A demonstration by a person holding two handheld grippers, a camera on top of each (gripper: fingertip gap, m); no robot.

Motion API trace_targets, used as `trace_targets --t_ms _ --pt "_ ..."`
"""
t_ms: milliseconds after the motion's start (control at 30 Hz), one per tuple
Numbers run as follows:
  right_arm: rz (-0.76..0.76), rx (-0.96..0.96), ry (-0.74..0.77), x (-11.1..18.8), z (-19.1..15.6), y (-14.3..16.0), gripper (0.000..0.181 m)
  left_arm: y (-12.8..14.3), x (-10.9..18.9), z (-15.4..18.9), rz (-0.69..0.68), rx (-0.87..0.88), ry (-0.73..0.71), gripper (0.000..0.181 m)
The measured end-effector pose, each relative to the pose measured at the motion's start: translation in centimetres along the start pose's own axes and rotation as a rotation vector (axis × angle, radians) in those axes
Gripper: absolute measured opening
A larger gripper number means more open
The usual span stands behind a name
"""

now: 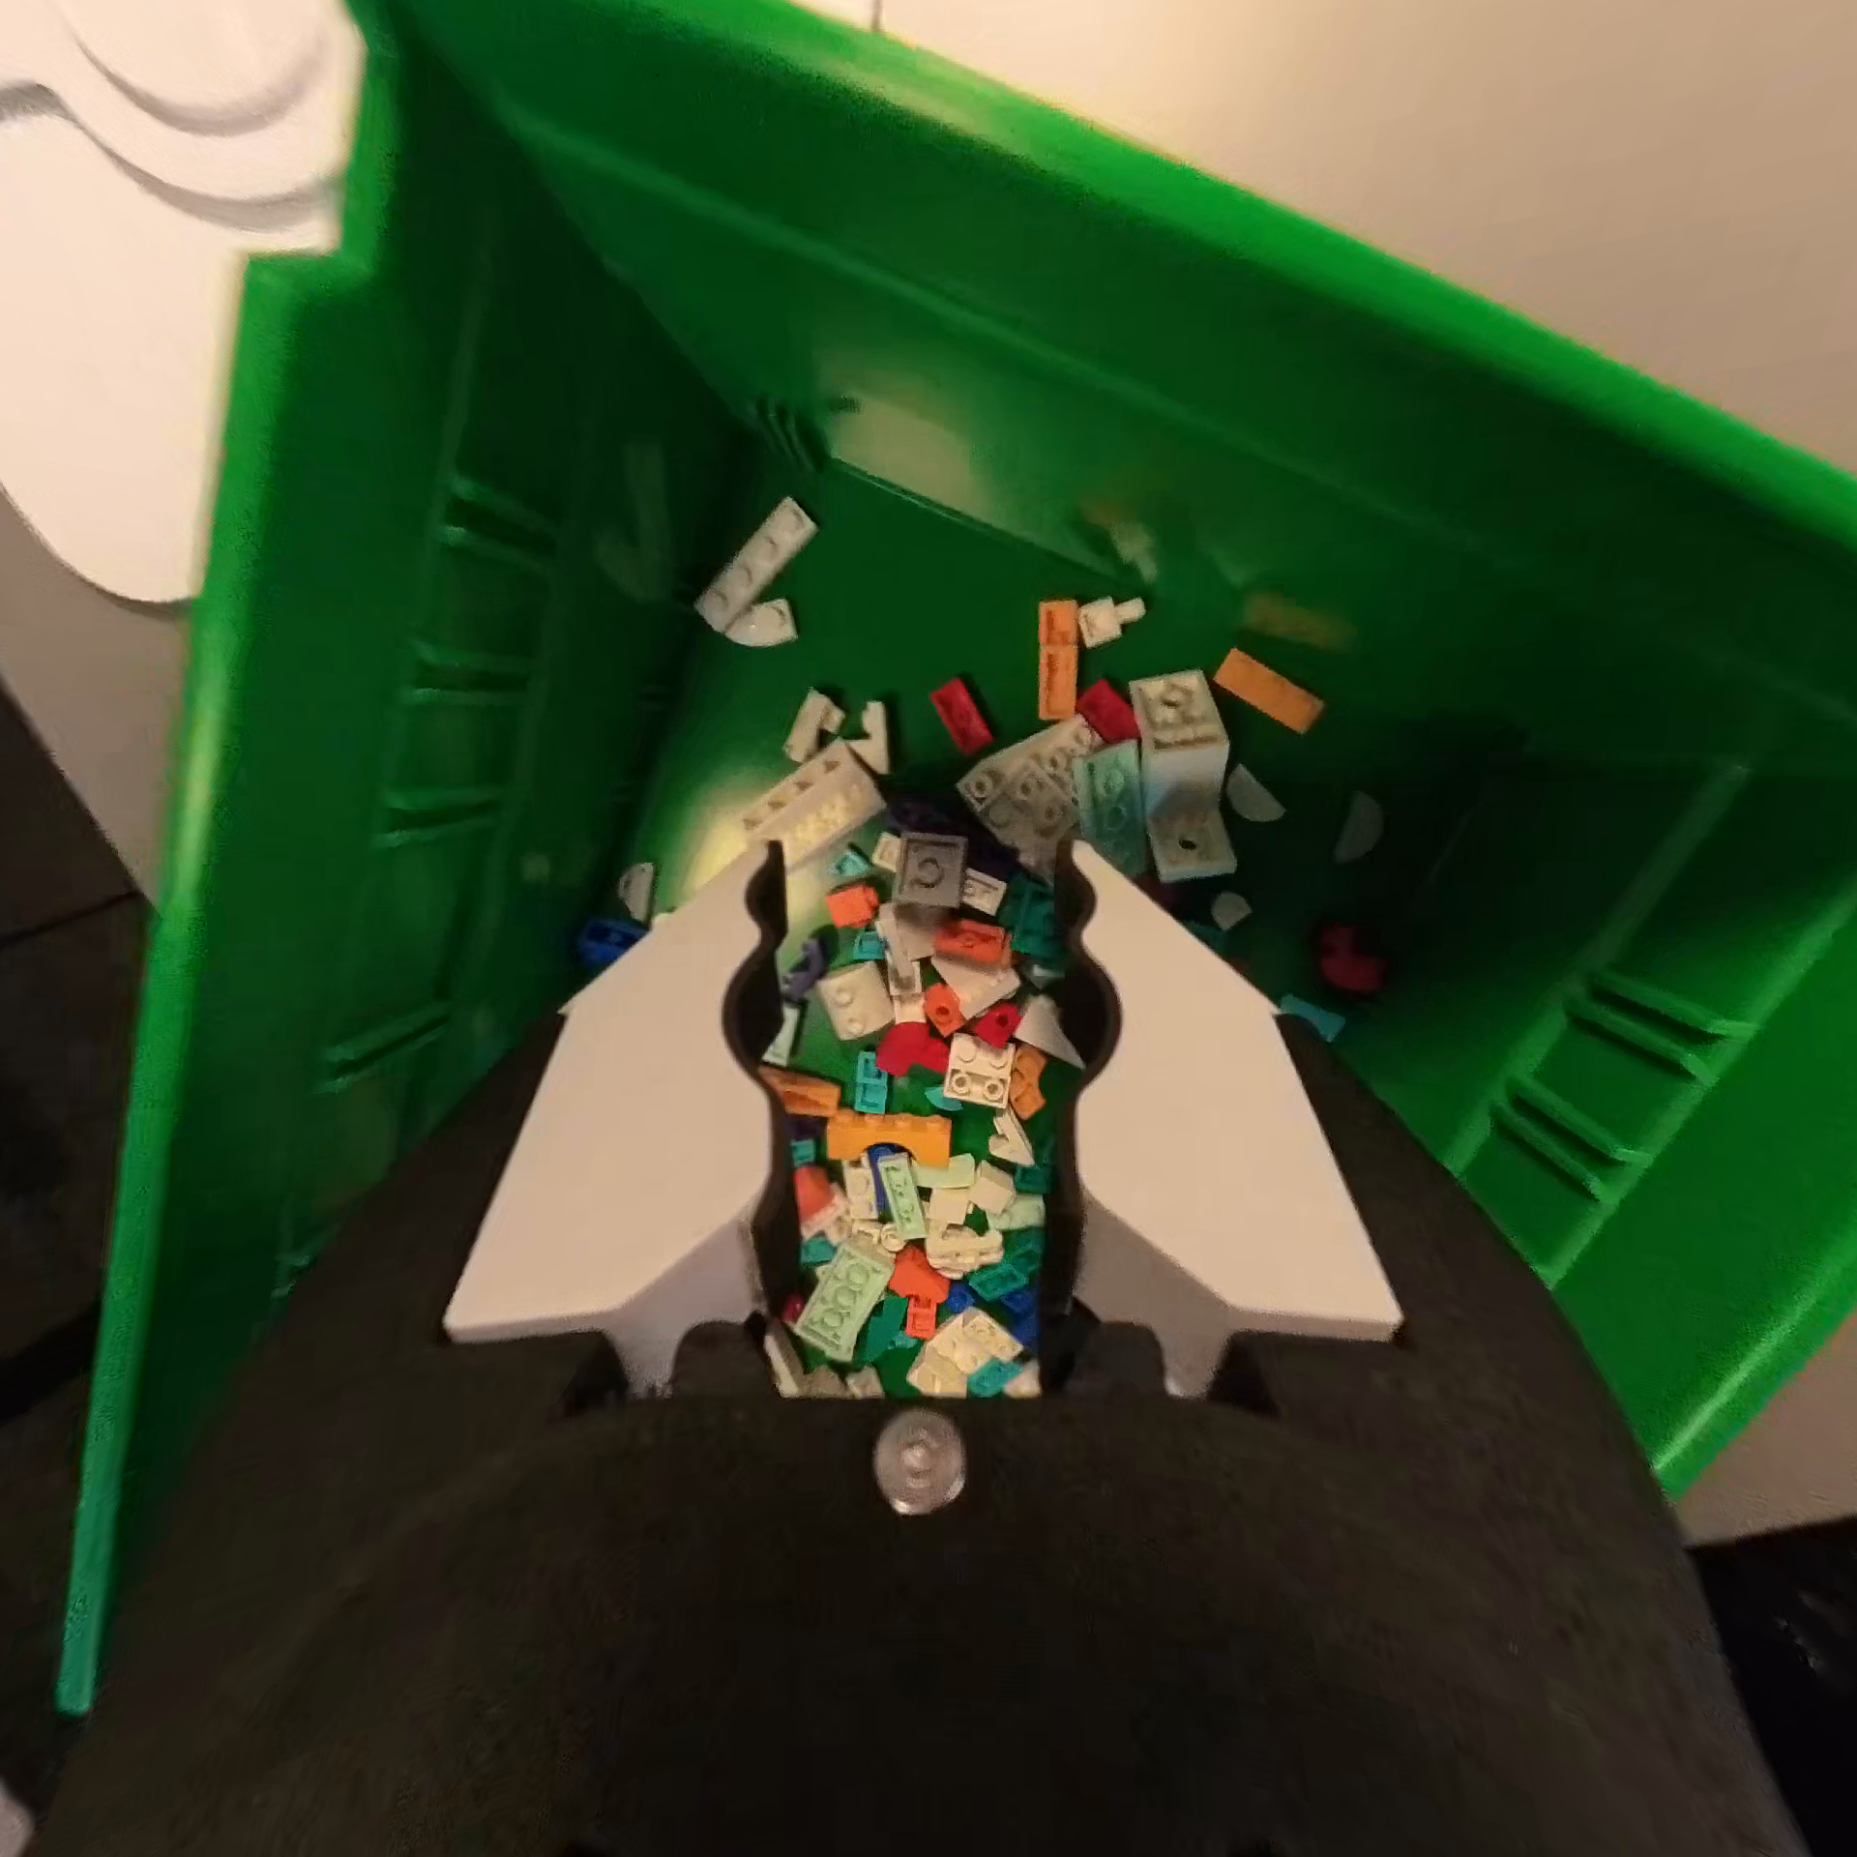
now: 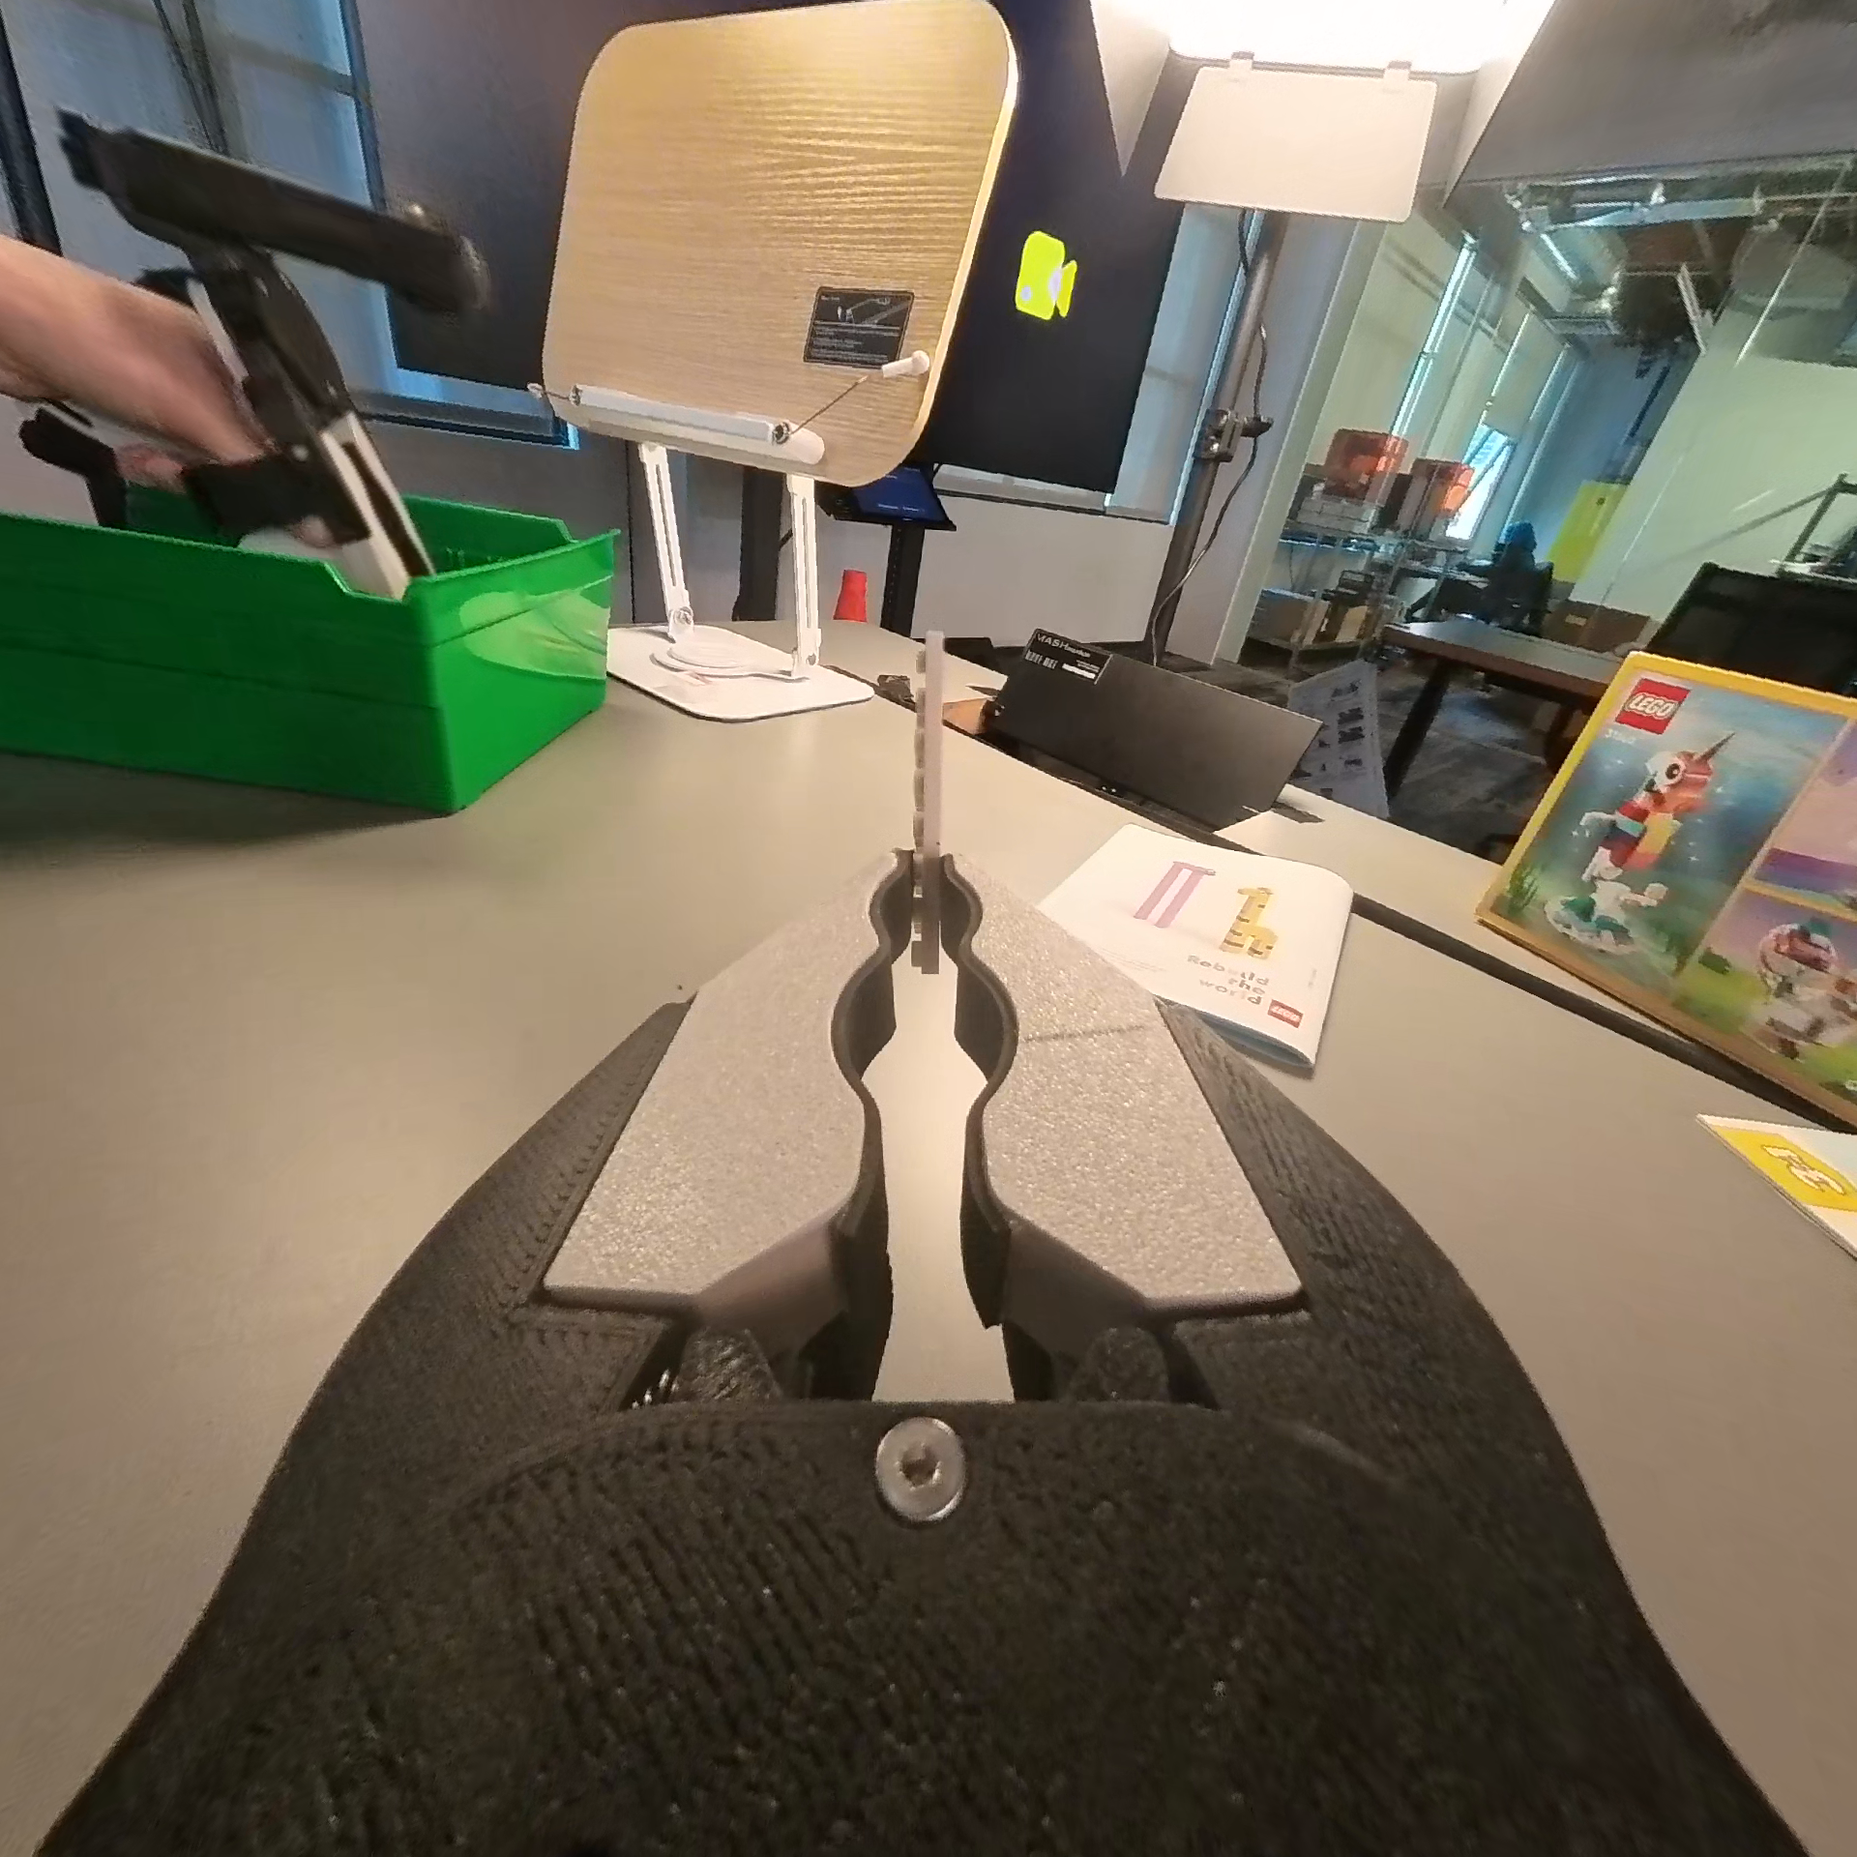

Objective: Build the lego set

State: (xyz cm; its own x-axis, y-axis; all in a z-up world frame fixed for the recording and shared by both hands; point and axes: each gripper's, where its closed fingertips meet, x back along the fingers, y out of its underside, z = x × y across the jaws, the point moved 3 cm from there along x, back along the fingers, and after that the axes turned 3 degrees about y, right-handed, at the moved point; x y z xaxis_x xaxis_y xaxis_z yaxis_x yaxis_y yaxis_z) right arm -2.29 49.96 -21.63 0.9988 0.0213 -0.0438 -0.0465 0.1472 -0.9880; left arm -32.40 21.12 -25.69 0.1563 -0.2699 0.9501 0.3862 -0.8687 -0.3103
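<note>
My left gripper is open and hangs inside the green bin, above a heap of loose bricks in white, orange, red, teal and blue. Nothing sits between its fingers. My right gripper is shut on a thin white plate, held edge-on and upright above the grey table, studs facing left. The right wrist view also shows the left gripper dipping into the green bin at the far left, held by a hand.
A wooden book stand on a white base stands behind the plate. An instruction booklet, the set's box and a yellow-marked leaflet lie at the right. A black box sits farther back. Across from one pair of fingers to the other is roughly 40 cm.
</note>
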Motion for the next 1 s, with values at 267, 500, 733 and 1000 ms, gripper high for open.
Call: trace_targets --t_ms 267,500,733,1000 --pt "0.025 0.065 -0.044 -0.1 -1.4 -0.7 0.003 -3.0 7.3 3.8 0.276 -0.081 -0.1 0.062" --pt "0.058 0.451 -0.133 0.0 -5.9 -1.0 0.002 -3.4 11.5 24.8 0.591 -0.578 0.283 0.043" --pt "0.044 0.808 -0.182 0.2 -8.9 0.2 0.003 -3.5 7.5 30.7 0.782 -1.081 -0.149 0.038" --pt "0.057 0.822 -0.272 0.4 -10.6 0.6 0.003 -2.4 4.8 31.2 0.7 -1.169 -0.155 0.016"
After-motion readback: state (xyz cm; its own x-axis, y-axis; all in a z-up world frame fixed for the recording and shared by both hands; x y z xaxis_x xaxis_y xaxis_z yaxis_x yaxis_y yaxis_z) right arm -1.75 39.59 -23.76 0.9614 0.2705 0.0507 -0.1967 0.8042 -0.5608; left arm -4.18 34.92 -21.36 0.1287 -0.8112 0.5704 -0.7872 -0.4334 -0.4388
